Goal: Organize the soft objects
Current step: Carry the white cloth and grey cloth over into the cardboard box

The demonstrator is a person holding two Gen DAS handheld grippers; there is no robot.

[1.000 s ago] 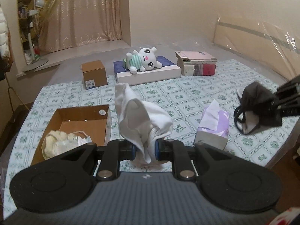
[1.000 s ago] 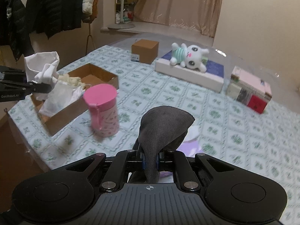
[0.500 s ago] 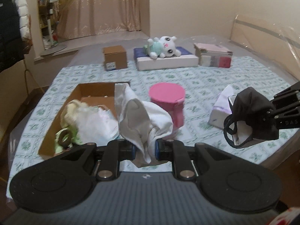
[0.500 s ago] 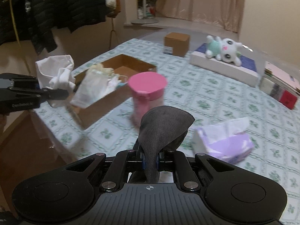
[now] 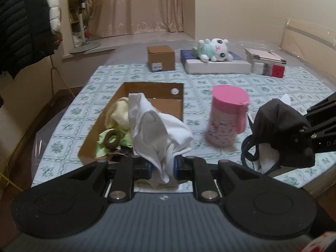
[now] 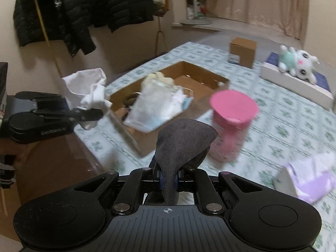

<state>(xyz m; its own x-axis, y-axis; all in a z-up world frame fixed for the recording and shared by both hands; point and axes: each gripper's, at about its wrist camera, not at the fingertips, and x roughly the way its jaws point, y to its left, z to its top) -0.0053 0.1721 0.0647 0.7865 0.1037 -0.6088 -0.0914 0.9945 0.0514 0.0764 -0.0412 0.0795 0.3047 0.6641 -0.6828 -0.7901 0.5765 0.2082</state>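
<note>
My left gripper (image 5: pixel 162 166) is shut on a white cloth (image 5: pixel 159 132), held above the near end of an open cardboard box (image 5: pixel 151 88). The box holds a pale yellow cloth (image 5: pixel 118 113), a green item with a dark ring (image 5: pixel 112 139) and a face mask (image 6: pixel 155 109). My right gripper (image 6: pixel 168 180) is shut on a dark grey cloth (image 6: pixel 182 140), held near the table's front edge right of the box. In the right wrist view the left gripper (image 6: pixel 90 112) and its white cloth (image 6: pixel 87 89) show at the left.
A pink lidded cup (image 5: pixel 227 118) stands right of the box. A purple tissue pack (image 6: pixel 308 184) lies further right. A small closed carton (image 5: pixel 160 57), a plush toy (image 5: pixel 214 49) on a flat box and stacked books (image 5: pixel 266 64) sit at the far side. Jackets (image 6: pixel 84 10) hang left.
Both grippers have swung left with their cloths. The cardboard box now lies straight ahead of the left gripper, and the pink cup has come into view beside it.
</note>
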